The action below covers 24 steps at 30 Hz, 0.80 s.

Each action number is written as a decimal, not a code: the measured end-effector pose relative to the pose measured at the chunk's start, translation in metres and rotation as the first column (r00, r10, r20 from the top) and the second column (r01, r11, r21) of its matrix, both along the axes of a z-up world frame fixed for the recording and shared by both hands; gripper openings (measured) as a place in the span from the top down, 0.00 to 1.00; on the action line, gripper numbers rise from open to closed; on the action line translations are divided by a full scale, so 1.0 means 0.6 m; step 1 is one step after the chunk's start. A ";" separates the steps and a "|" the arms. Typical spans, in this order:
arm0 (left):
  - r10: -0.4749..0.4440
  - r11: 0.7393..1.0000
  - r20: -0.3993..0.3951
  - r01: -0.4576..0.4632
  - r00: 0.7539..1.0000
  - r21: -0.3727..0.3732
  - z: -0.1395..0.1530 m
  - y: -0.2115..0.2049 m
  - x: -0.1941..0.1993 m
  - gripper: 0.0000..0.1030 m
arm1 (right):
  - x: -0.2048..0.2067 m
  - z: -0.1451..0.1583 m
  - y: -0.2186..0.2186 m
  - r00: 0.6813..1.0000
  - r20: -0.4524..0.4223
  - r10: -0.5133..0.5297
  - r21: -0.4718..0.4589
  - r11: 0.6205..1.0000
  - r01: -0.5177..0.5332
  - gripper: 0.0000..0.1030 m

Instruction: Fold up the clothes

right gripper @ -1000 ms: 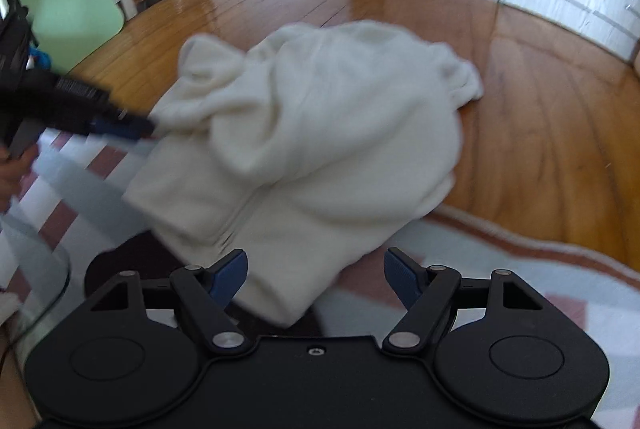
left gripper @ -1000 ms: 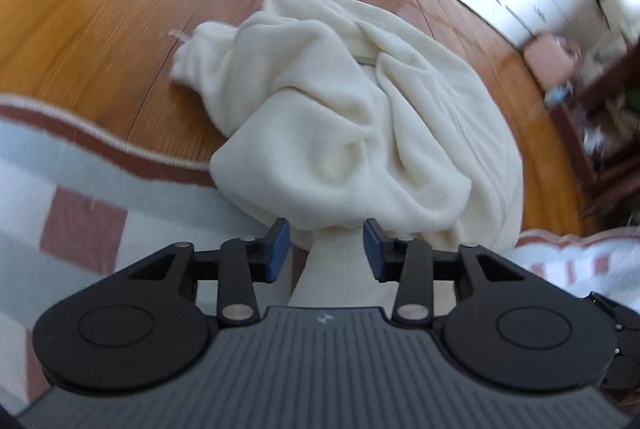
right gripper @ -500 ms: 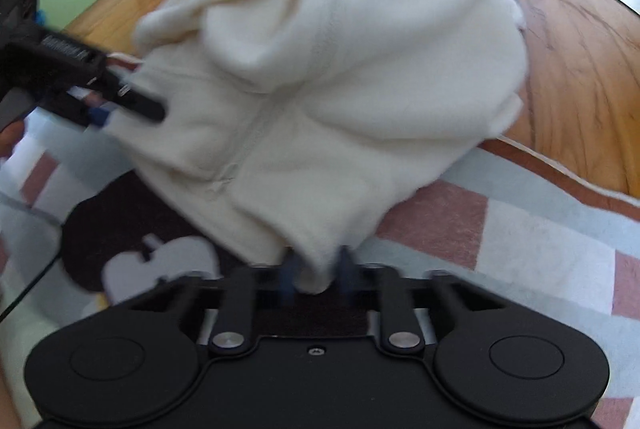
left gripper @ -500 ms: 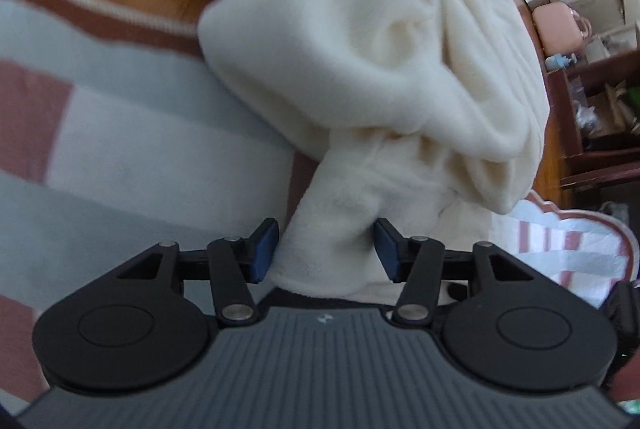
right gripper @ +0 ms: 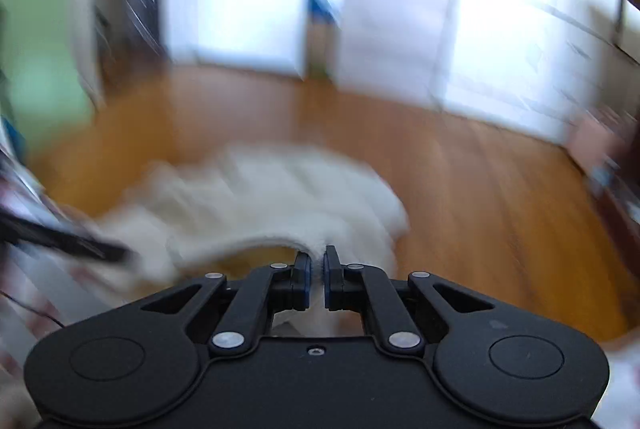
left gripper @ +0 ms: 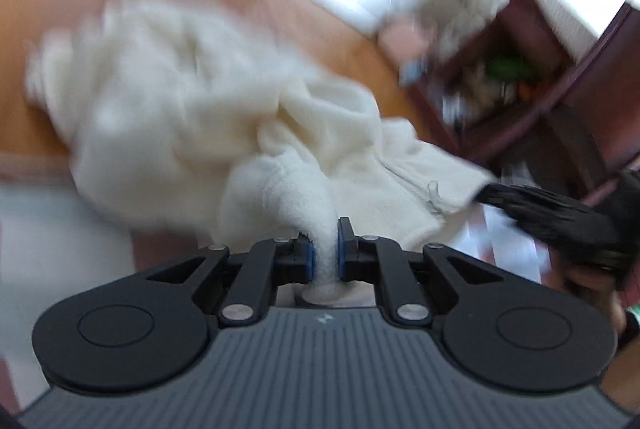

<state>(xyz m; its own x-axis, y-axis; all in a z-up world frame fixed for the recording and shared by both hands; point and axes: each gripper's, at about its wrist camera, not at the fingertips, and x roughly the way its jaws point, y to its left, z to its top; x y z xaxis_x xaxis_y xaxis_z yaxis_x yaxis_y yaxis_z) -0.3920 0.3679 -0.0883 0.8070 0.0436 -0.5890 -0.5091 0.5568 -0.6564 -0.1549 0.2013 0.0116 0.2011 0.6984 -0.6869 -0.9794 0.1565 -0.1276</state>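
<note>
Fleece garment lies bunched, partly on the wooden floor, near edge over the striped rug. Left gripper: jaws pinching a rolled wad of fleece, thick bite. Right gripper: jaws pinching a thin hem edge. Both views are motion-blurred. You hold two points, so keep both grips tight, spread your hands apart evenly and lift level until the cloth hangs flat. Don't tug one side; the thin hem could slip.

We record a cream-white fleece garment, an orange-brown wooden floor, and black grippers with blue pads.
</note>
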 end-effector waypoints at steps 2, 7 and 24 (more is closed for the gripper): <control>-0.090 0.989 -0.117 0.075 0.989 -0.129 -0.048 -0.015 0.032 0.89 | 0.013 -0.078 0.007 0.997 0.018 -0.078 -0.178 0.981 0.079 0.94; -0.050 0.997 -0.219 0.034 0.974 -0.074 -0.056 -0.003 0.027 0.88 | -0.007 -0.163 -0.002 0.975 0.216 -0.046 -0.299 0.948 0.111 0.94; 0.263 0.957 -0.216 -0.283 0.940 -0.067 -0.095 0.134 -0.065 0.69 | 0.019 -0.124 -0.031 0.987 0.136 -0.088 -0.184 0.976 0.112 0.66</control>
